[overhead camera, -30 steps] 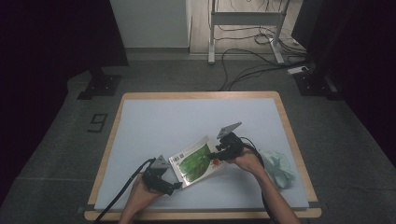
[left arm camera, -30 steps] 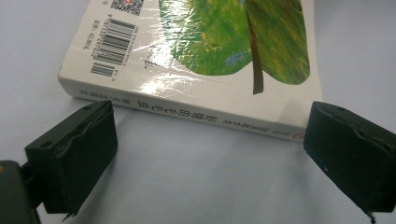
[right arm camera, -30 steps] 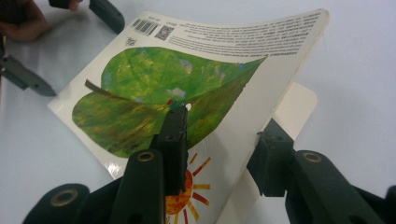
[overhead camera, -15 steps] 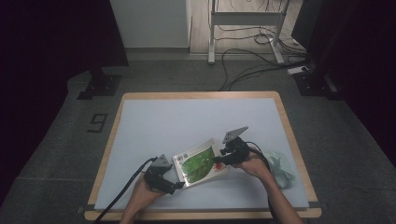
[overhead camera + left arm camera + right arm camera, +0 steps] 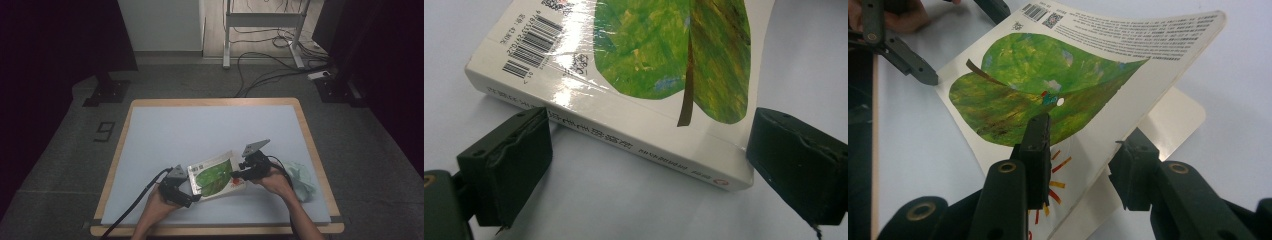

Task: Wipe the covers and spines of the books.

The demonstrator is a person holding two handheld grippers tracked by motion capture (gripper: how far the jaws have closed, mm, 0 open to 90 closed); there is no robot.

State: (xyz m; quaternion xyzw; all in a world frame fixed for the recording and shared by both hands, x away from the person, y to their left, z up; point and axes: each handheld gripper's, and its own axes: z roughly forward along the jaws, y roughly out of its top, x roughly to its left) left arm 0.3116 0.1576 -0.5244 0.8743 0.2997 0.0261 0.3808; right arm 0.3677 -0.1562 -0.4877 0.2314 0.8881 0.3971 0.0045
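A board book (image 5: 215, 177) with a big green leaf on its cover lies near the table's front edge. Its spine (image 5: 624, 145) faces my left gripper (image 5: 192, 192), which is open. The two wide-set jaws of the left gripper (image 5: 651, 165) stand at either end of the spine. My right gripper (image 5: 235, 175) holds its jaws around the raised cover (image 5: 1048, 85) from the opposite side. One jaw of the right gripper (image 5: 1088, 145) is above the cover and one beneath its free edge, with a gap between them. A white page (image 5: 1178, 115) lies flat underneath.
A crumpled pale green bag (image 5: 300, 180) lies just right of the person's right hand. The pale mat (image 5: 200, 130) sits in a wooden frame (image 5: 320, 165). Cables trail off the front edge at the left.
The right gripper has drifted a little toward the near edge with the cover, and the book now lies flatter. The left gripper has stayed where it was.
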